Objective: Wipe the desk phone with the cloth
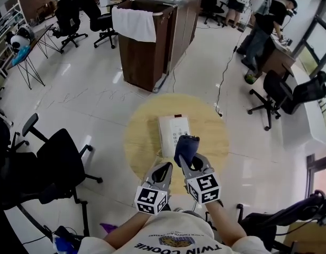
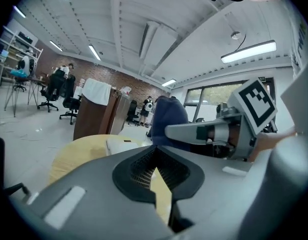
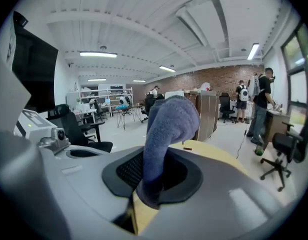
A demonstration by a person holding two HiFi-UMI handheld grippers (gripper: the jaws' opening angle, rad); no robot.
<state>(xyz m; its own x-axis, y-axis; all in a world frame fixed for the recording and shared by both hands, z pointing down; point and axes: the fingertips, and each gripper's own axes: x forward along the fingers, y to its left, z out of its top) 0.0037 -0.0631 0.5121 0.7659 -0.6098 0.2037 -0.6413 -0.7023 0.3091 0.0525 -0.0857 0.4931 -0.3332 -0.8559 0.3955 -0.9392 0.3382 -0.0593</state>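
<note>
On the round wooden table (image 1: 216,136) lies a white desk phone (image 1: 173,133), lengthwise away from me. My right gripper (image 1: 187,162) is shut on a dark blue cloth (image 1: 186,148), which stands up from the jaws just above the phone's near right corner. The right gripper view shows the cloth (image 3: 166,126) pinched between the jaws of this gripper (image 3: 153,181) and bulging above them. The left gripper (image 1: 164,168) hovers beside it over the table's near edge, shut and empty. In the left gripper view, its jaws (image 2: 155,158) meet, with the cloth (image 2: 166,116) and phone (image 2: 121,145) beyond.
A black office chair (image 1: 60,165) stands left of the table, and another chair (image 1: 271,91) at the right. A tall wooden cabinet (image 1: 147,52) draped with a white towel (image 1: 134,23) stands behind. A cable (image 1: 222,78) runs across the floor. People work at desks far back.
</note>
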